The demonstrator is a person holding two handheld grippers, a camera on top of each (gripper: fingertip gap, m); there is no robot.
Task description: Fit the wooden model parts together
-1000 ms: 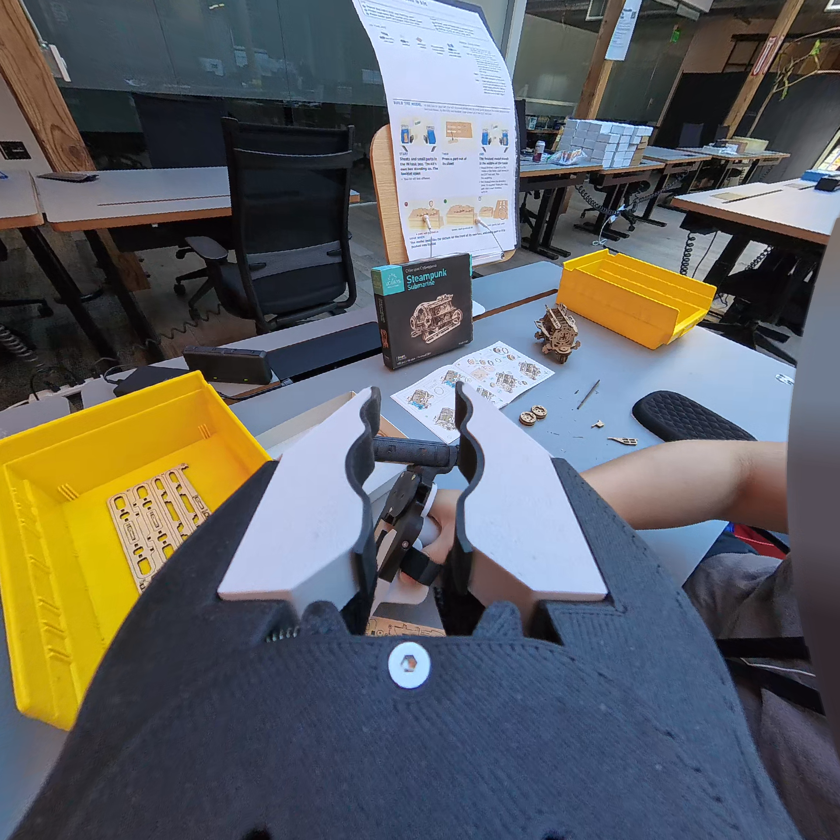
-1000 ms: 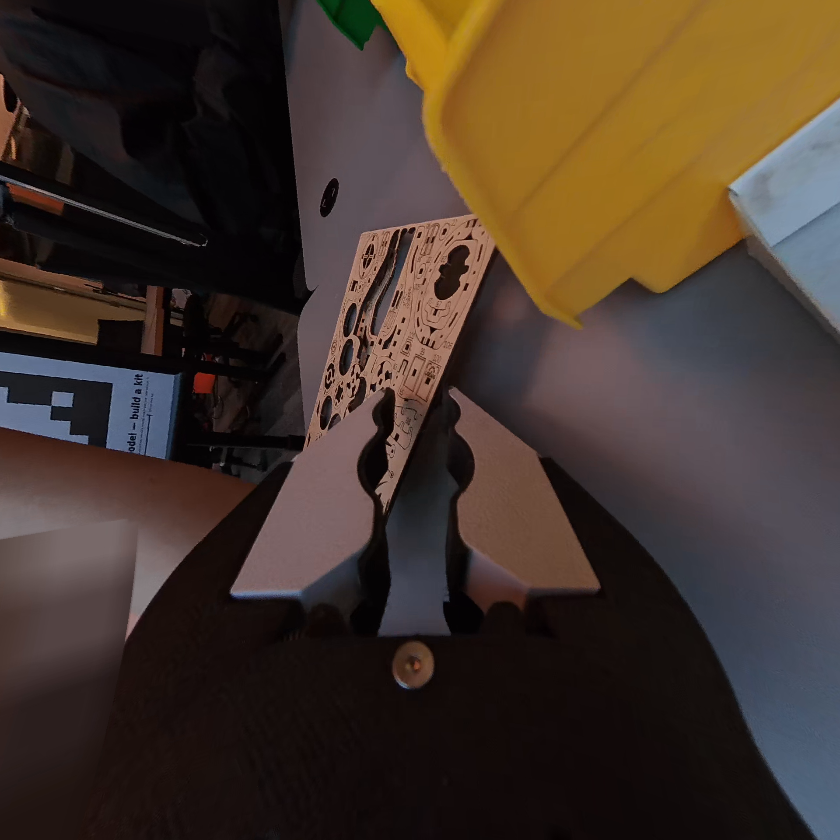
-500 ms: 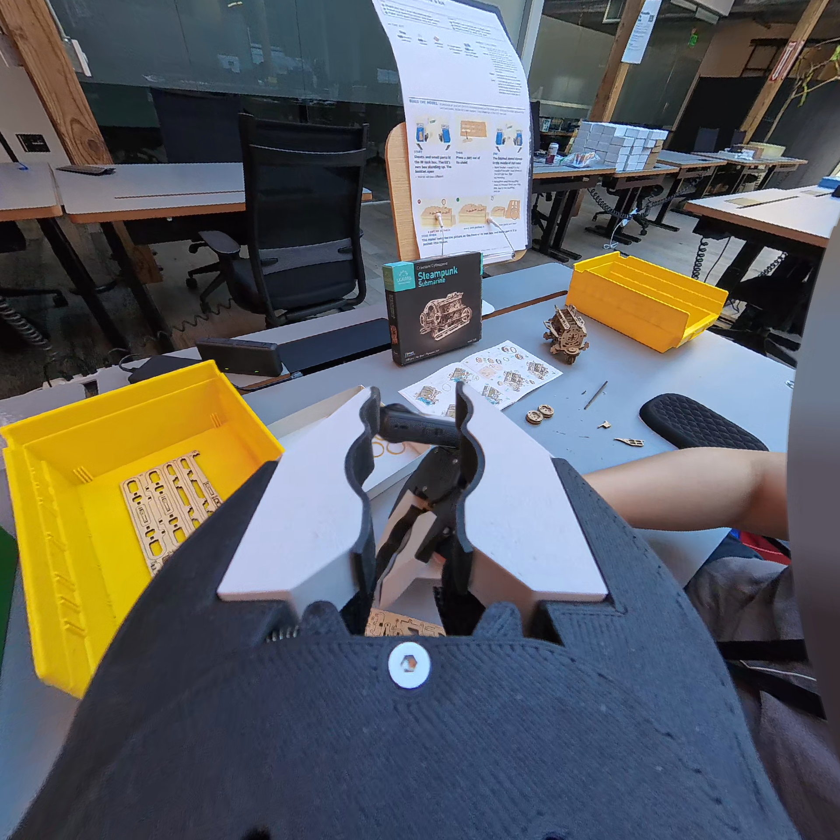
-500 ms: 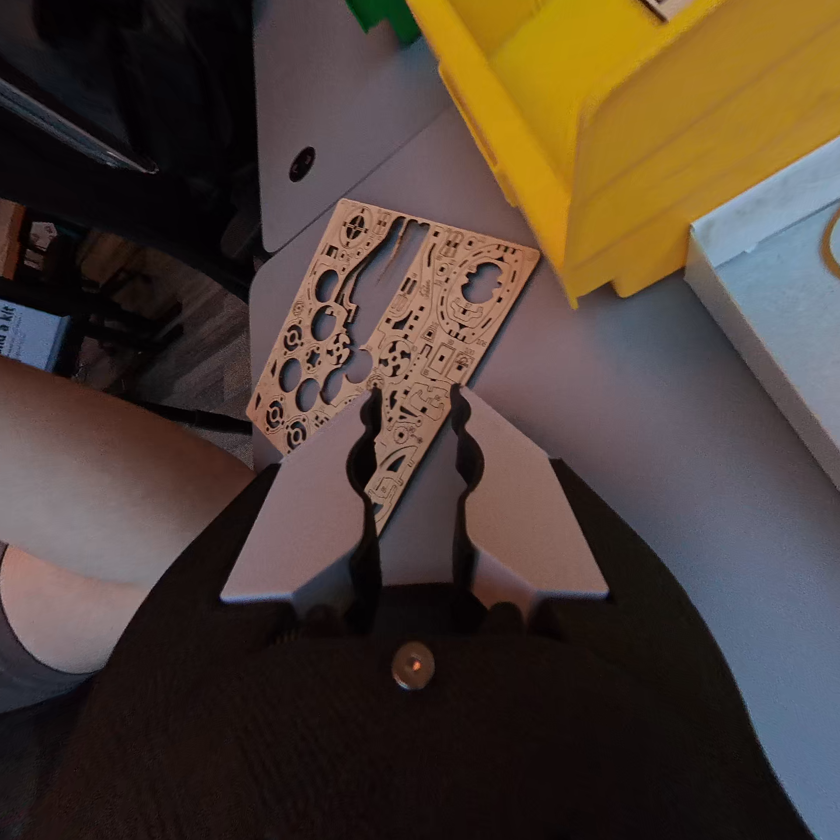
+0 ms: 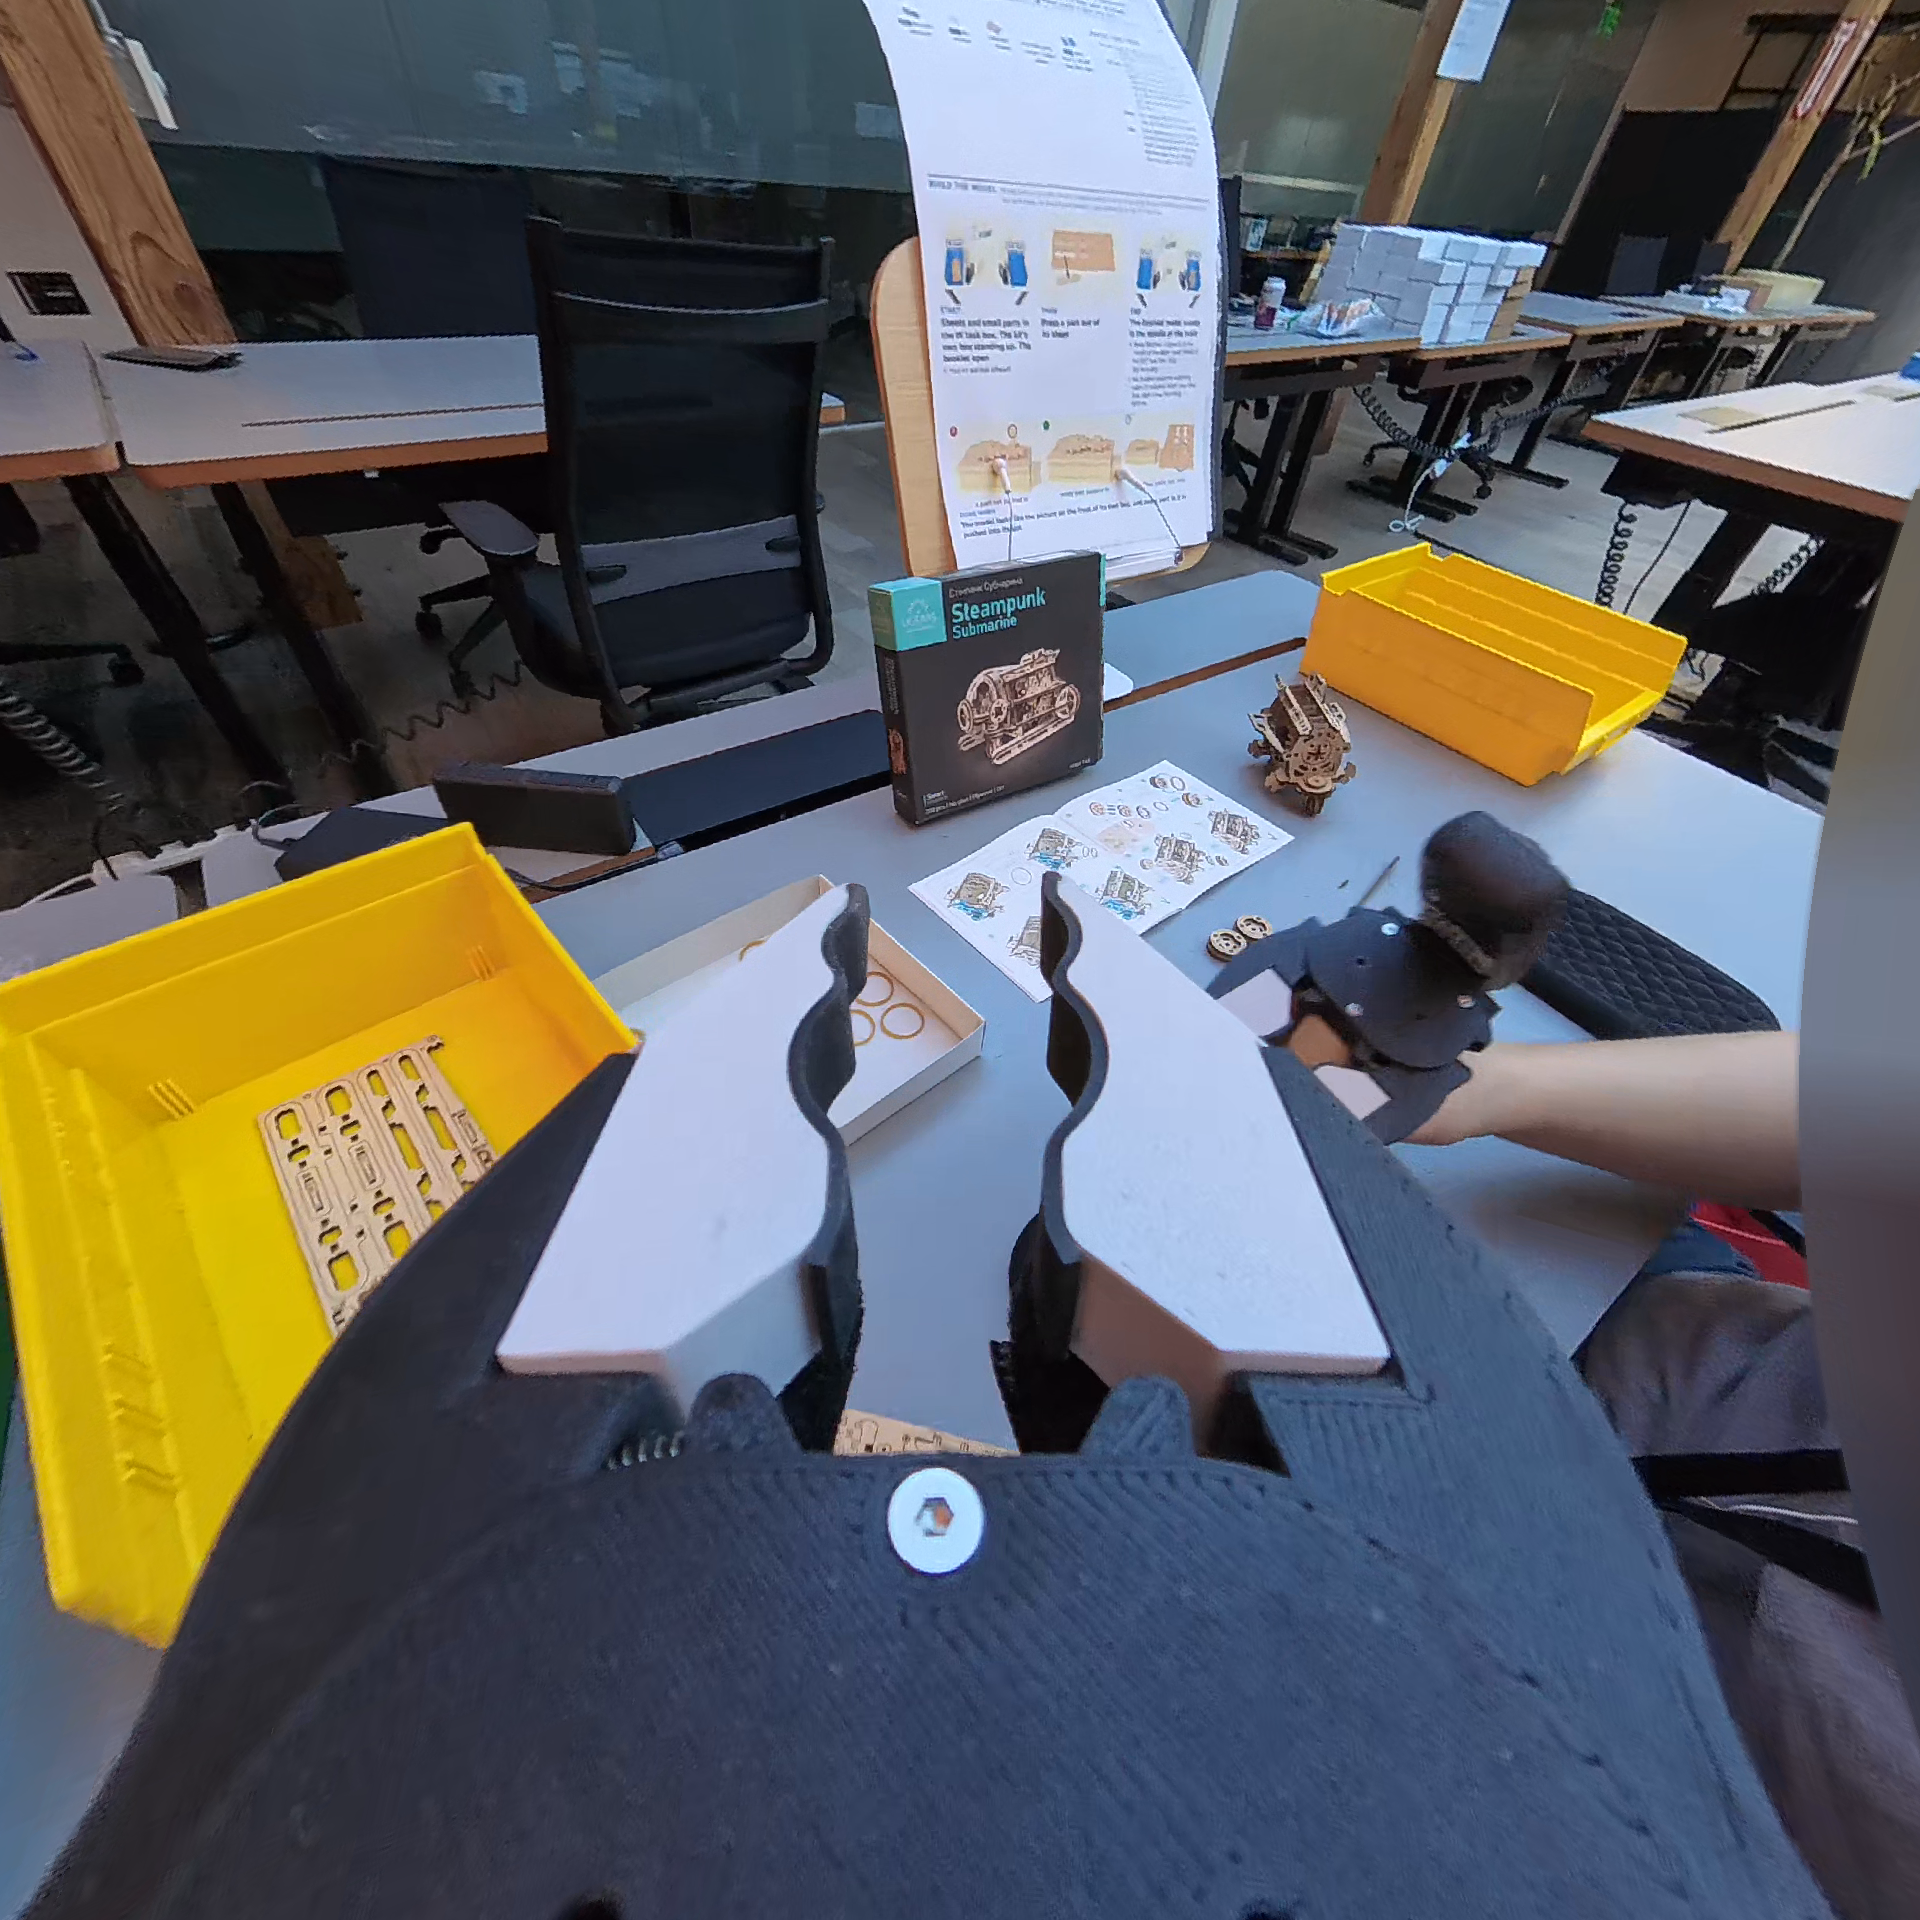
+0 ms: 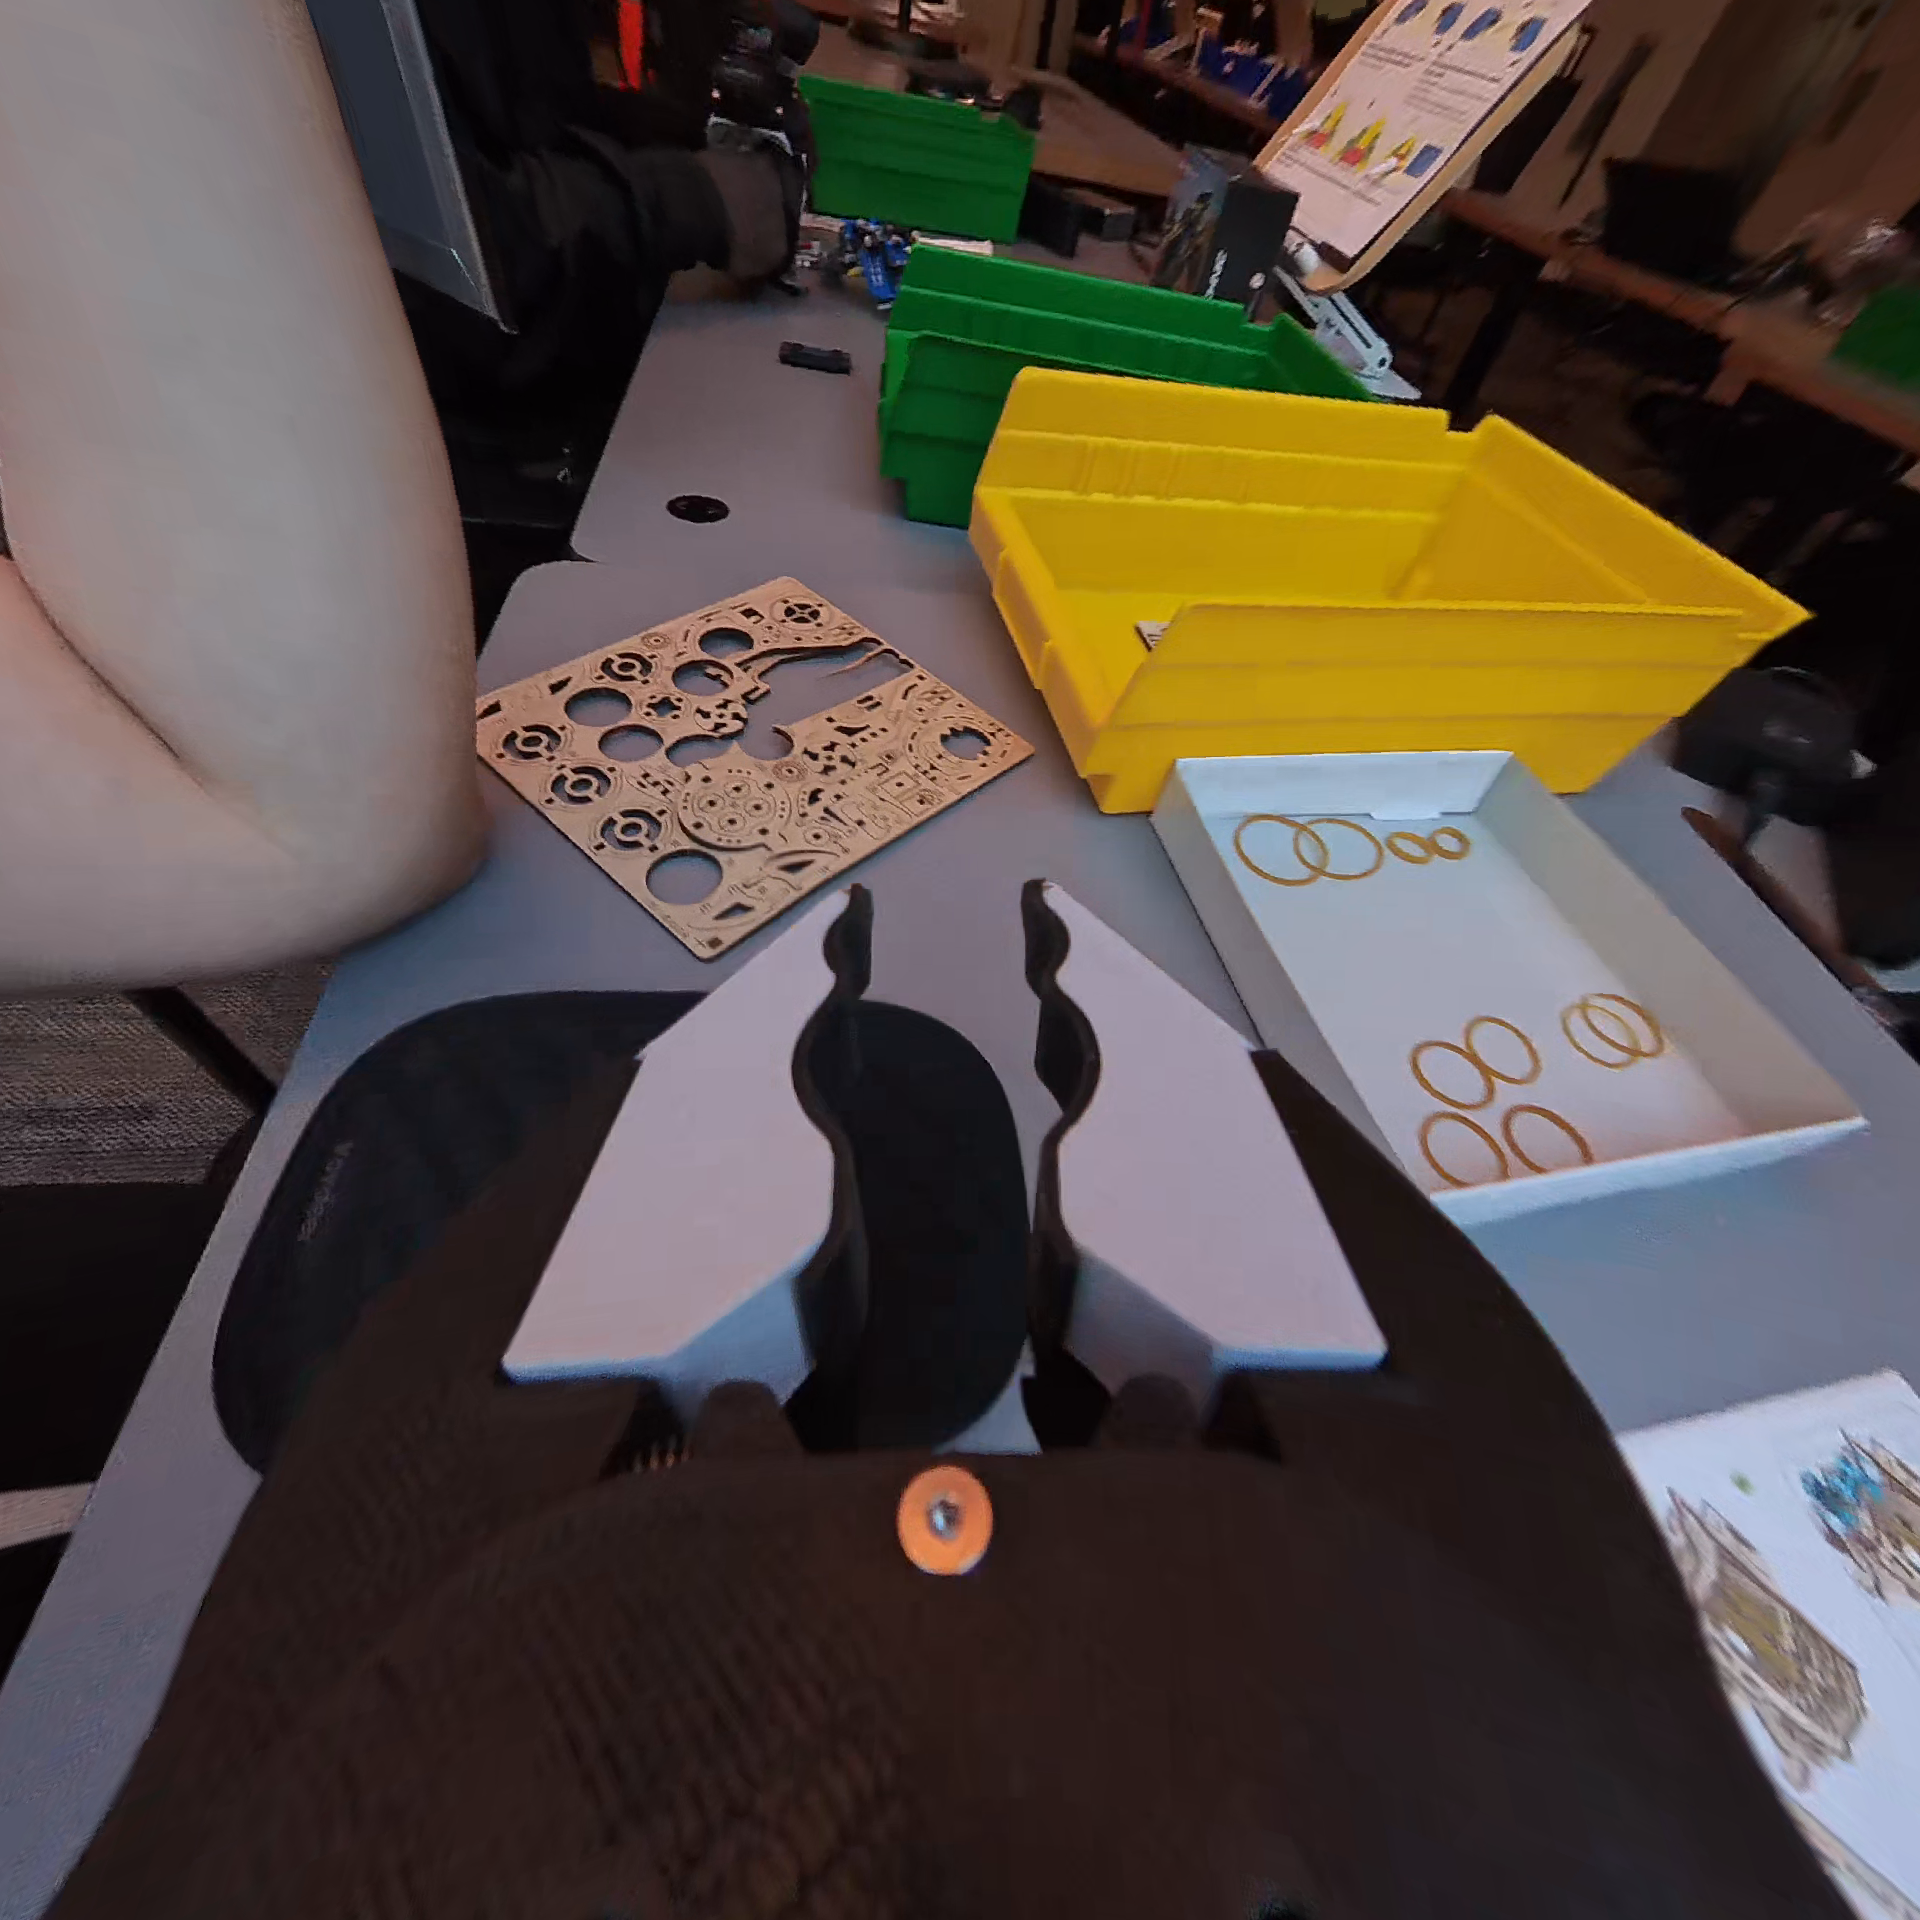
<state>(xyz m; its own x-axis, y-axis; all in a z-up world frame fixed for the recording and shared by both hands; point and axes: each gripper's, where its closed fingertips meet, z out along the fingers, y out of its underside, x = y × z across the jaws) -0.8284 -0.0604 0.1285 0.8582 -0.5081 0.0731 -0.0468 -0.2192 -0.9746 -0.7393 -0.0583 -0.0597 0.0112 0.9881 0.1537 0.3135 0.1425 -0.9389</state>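
Note:
A laser-cut wooden parts sheet (image 6: pixel 748 758) lies flat on the grey table, just ahead and left of my right gripper (image 6: pixel 945 904), which is open and empty. My left gripper (image 5: pixel 951 904) is open and empty above the table; an edge of the sheet (image 5: pixel 904 1439) shows below its base. The right gripper (image 5: pixel 1392 997) also shows in the left wrist view, blurred, at the right. A second wooden sheet (image 5: pixel 364 1153) lies in the yellow bin (image 5: pixel 312 956) on the left. A partly built wooden model (image 5: pixel 1304 743) and two small wooden wheels (image 5: pixel 1236 935) sit farther back.
A white box (image 6: pixel 1662 1174) with several rubber rings is right of the sheet, a yellow bin (image 6: pixel 1351 717) and green bins (image 6: pixel 1039 343) behind. The kit box (image 5: pixel 987 686), open booklet (image 5: pixel 1101 862), another yellow bin (image 5: pixel 1486 655) and black wrist rest (image 6: pixel 914 1195) are on the table. A person's arm (image 6: pixel 208 520) is at left. My hands' fingertips stand some 20 cm from each other.
My right gripper opened and let go of the wooden sheet, which now lies flat on the table. The right gripper drew back and swung to the right. My left gripper stayed open.

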